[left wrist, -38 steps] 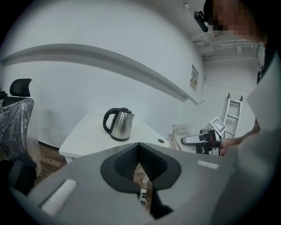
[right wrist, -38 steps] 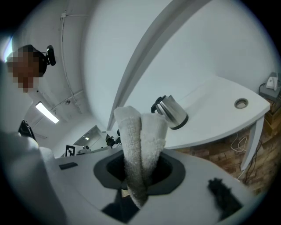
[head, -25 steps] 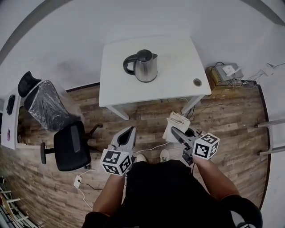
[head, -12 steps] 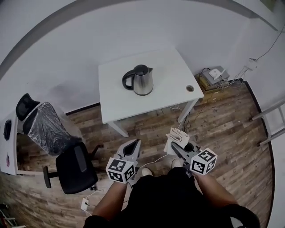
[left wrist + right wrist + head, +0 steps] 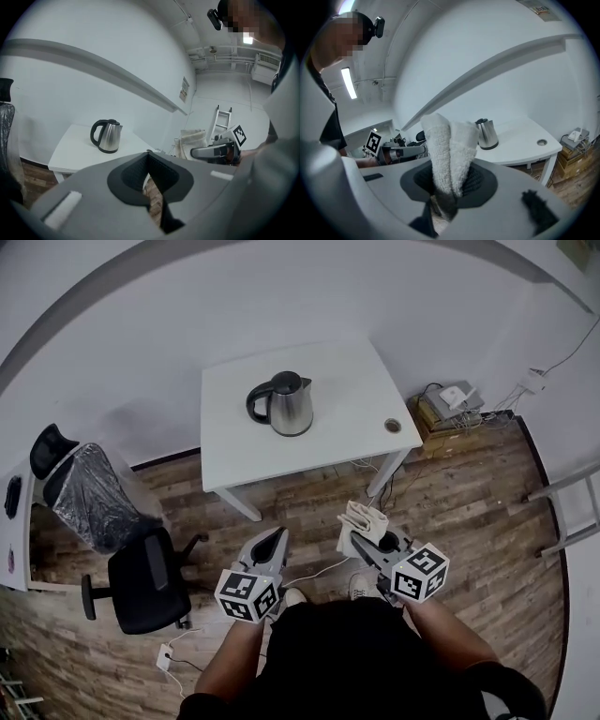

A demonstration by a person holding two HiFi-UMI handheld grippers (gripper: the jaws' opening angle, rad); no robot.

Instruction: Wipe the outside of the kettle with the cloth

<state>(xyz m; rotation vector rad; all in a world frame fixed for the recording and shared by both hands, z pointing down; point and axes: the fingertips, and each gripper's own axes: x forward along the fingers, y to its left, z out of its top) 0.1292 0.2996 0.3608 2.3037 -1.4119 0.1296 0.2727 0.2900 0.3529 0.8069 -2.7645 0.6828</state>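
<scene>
A steel kettle [image 5: 280, 403] with a black handle and lid stands upright on the white table [image 5: 328, 442]; it also shows as the kettle [image 5: 108, 136] and the kettle [image 5: 486, 133] in the two gripper views. My right gripper [image 5: 367, 537] is shut on a folded white cloth [image 5: 362, 520], whose pile sticks up between the jaws as the cloth [image 5: 448, 149]. My left gripper [image 5: 273, 541] is shut and holds nothing. Both grippers hang over the wooden floor, well short of the table and the kettle.
A black office chair [image 5: 144, 570] and a plastic-covered chair [image 5: 82, 486] stand at the left. A box with cables [image 5: 451, 402] sits right of the table, a ladder [image 5: 568, 512] further right. A white cable and plug strip [image 5: 169, 653] lie on the floor. The tabletop has a round grommet [image 5: 393, 426].
The head view has shifted, so the table and kettle now sit a little more to the left. Both grippers stay in front of the body, and the cloth remains in the right one.
</scene>
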